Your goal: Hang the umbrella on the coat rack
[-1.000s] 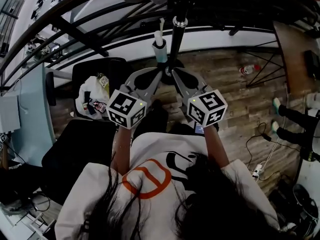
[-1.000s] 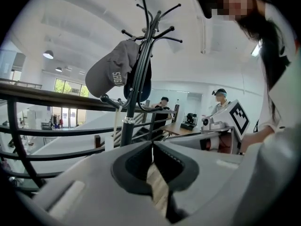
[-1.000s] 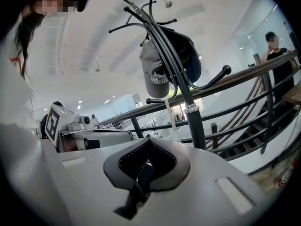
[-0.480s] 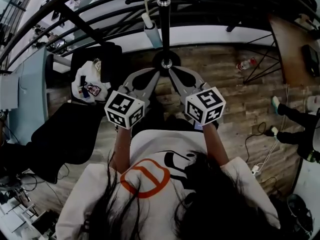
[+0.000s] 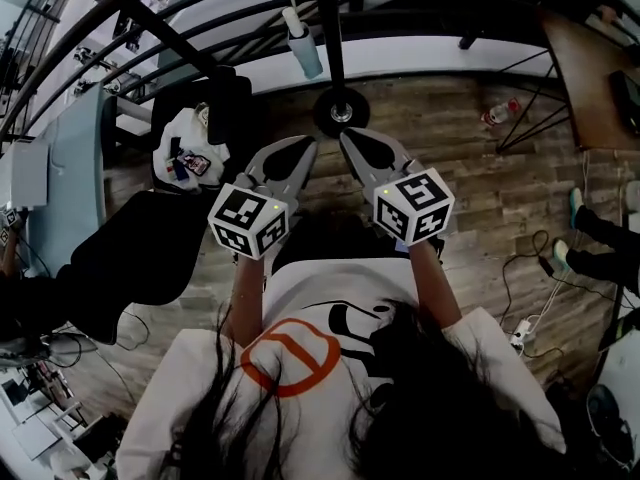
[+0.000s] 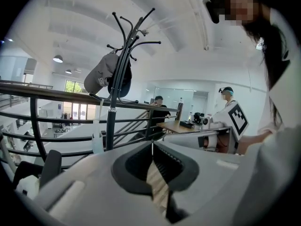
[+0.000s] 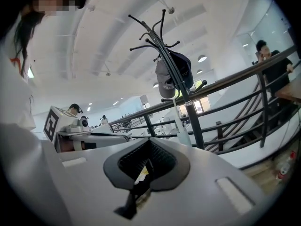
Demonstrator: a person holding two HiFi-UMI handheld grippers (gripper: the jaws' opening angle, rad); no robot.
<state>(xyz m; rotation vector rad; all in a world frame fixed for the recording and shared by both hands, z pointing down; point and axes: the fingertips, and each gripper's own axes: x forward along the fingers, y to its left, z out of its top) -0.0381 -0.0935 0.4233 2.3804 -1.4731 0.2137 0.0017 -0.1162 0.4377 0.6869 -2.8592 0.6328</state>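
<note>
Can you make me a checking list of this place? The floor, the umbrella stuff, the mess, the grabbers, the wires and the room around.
Surface: wood plank floor.
Job's things: coat rack upright by the railing; pale folded umbrella hangs beside its pole, though what holds it is unclear.
Clutter: grey cap on the rack; bottle lying on the floor; white bag on a black chair.
Grippers: left gripper and right gripper both shut and empty, pointing toward the rack's base.
Cables: white power strip and cable on the floor at the right.
Surroundings: black railing; wooden table; a person's legs.
</note>
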